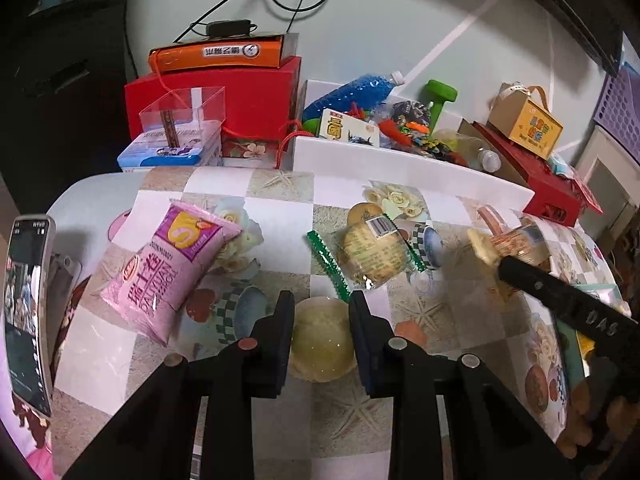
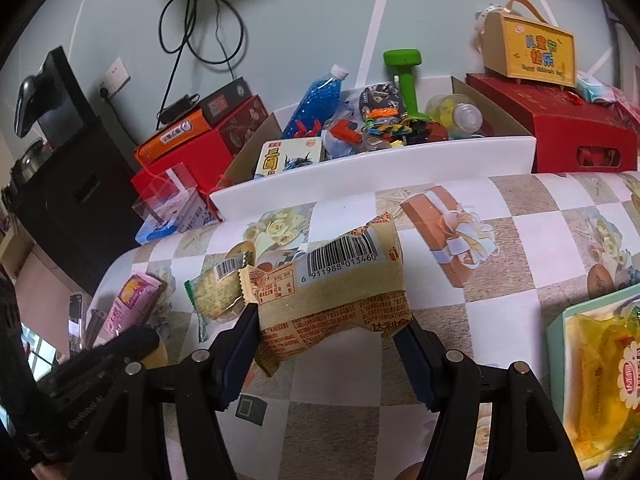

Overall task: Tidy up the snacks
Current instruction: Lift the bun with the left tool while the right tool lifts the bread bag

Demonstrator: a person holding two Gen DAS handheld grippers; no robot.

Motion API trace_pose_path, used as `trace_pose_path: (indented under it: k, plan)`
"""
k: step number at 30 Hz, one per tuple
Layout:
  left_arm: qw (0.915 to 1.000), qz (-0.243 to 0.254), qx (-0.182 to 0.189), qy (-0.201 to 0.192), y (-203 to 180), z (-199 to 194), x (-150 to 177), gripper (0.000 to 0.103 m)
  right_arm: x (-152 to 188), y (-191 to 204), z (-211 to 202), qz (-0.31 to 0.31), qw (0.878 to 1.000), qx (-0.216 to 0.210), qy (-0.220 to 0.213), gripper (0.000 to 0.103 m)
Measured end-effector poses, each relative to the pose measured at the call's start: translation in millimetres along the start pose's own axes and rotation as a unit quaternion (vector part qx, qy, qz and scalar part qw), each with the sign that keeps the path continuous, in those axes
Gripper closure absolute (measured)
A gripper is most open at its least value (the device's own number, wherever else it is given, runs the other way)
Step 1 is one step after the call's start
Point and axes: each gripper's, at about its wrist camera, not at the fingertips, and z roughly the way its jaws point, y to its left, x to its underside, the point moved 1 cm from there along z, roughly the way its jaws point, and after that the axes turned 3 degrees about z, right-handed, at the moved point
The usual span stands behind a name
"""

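Observation:
My left gripper [image 1: 322,308] is shut on a pale yellow round jelly cup [image 1: 322,340], low over the patterned tablecloth [image 1: 280,216]. Ahead of it lie a pink snack packet [image 1: 160,272] on the left and a clear green-edged cake packet [image 1: 372,256] in the middle. My right gripper [image 2: 328,320] is shut on a beige barcoded snack packet [image 2: 332,300], held above the cloth. That packet [image 1: 516,240] also shows in the left wrist view, at the tip of a black finger [image 1: 560,300]. A teal box [image 2: 560,320] at the right edge holds a yellow packet [image 2: 600,372].
A white box [image 2: 360,164] full of toys, a blue bottle and a green dumbbell [image 2: 406,76] stands along the table's far edge. Red boxes [image 1: 240,100] [image 2: 568,136] flank it. A phone [image 1: 28,304] stands at the left edge beside a clear plastic box [image 1: 184,116].

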Motion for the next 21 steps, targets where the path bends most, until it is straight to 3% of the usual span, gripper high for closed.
trace_pose_path:
  k: [4,12,21]
  plan:
    - [0.9997,-0.012,0.008,0.020,-5.4,5.4,17.6,0.074,-2.5,-8.4,-1.6,0.014,1.000,-0.002,-0.002,0.034]
    - [0.9990,0.012,-0.016,0.039,-21.6,-13.1,51.6,0.071,-4.7,-19.1,-5.2,0.032,0.999,-0.006,-0.004,0.034]
    - [0.9965,0.042,-0.046,0.056,-27.6,-19.3,66.5,0.068,-4.8,-20.5,-4.3,0.035,0.999,-0.011,0.000,0.034]
